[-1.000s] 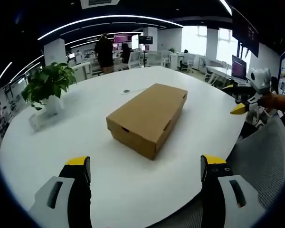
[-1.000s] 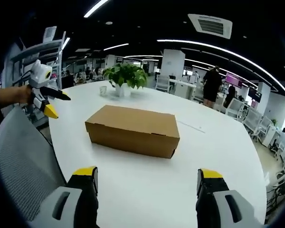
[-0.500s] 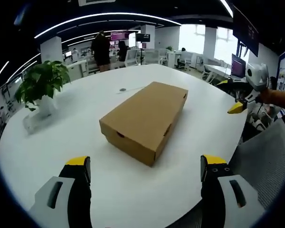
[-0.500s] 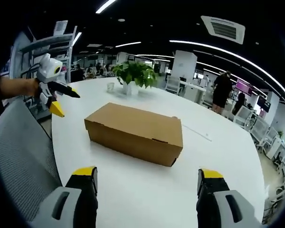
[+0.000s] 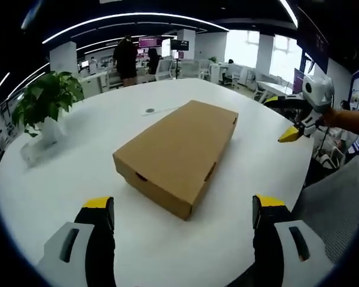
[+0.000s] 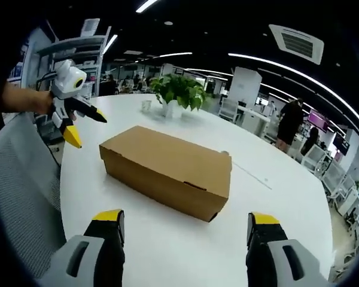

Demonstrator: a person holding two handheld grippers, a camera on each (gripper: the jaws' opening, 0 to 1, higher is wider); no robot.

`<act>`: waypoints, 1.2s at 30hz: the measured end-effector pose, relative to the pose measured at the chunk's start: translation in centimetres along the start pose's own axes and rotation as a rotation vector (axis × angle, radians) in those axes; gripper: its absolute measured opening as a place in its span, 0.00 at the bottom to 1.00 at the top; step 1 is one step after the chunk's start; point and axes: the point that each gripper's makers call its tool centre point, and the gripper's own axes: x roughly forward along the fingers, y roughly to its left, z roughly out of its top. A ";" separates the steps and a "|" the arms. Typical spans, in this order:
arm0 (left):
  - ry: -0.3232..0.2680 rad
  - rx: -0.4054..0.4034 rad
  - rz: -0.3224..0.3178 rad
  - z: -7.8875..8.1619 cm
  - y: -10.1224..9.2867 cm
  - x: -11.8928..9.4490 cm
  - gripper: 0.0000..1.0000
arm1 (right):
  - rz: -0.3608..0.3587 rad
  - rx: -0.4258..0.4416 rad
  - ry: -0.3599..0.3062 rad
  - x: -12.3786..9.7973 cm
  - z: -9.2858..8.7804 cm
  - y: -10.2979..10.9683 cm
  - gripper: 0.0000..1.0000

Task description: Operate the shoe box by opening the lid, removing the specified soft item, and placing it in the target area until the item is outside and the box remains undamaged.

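Note:
A brown cardboard shoe box (image 5: 178,152) lies with its lid down on the round white table (image 5: 78,179). In the left gripper view my left gripper (image 5: 183,215) is open, its yellow-tipped jaws set wide just short of the box's near end. The right gripper (image 5: 294,119) comes in from the right there, held over the table's edge. In the right gripper view the same box (image 6: 167,168) lies ahead of my open right gripper (image 6: 186,224), and the left gripper (image 6: 76,116) shows at the left in a person's hand. The box's contents are hidden.
A potted green plant (image 5: 45,104) stands on the table's far side, also the plant (image 6: 178,92) behind the box. A grey mesh chair (image 6: 24,197) sits by the table edge. People (image 5: 125,57) stand among desks in the background.
Both grippers have moved closer to the box, which now looks larger in both views. The box itself has not moved and both grippers stay open.

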 end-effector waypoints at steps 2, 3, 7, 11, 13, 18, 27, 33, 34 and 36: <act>0.002 -0.009 0.001 0.1 0.0 0.4 0.99 | 0.009 0.002 0.000 0.5 0.0 -0.3 0.84; 0.003 -0.013 0.001 0.1 0.0 0.6 0.99 | 0.013 0.002 0.001 0.8 0.1 -0.5 0.84; 0.004 -0.028 0.005 0.1 0.1 1.3 0.99 | 0.031 0.001 0.003 1.8 0.2 -1.0 0.85; 0.016 -0.038 0.010 -0.2 0.1 2.0 0.98 | 0.043 0.000 0.009 2.7 0.1 -1.2 0.85; 0.023 -0.039 0.011 -0.4 0.0 2.4 0.98 | 0.052 -0.001 0.010 3.1 0.0 -1.4 0.84; 0.035 -0.046 0.011 -0.6 -0.2 3.2 0.97 | 0.076 0.000 0.018 4.1 -0.1 -1.7 0.84; 0.032 -0.075 0.032 -0.8 -0.2 4.5 0.96 | 0.097 0.024 0.002 5.5 0.2 -2.6 0.81; 0.026 -0.109 0.042 -0.6 -0.2 5.4 0.94 | 0.115 0.031 0.016 6.7 0.2 -3.1 0.78; 0.022 -0.113 0.047 -0.5 -0.1 5.6 0.93 | 0.117 0.032 0.018 7.0 0.2 -3.1 0.78; 0.019 -0.120 0.049 -0.4 -0.2 6.0 0.93 | 0.123 0.034 0.024 7.4 0.3 -3.2 0.77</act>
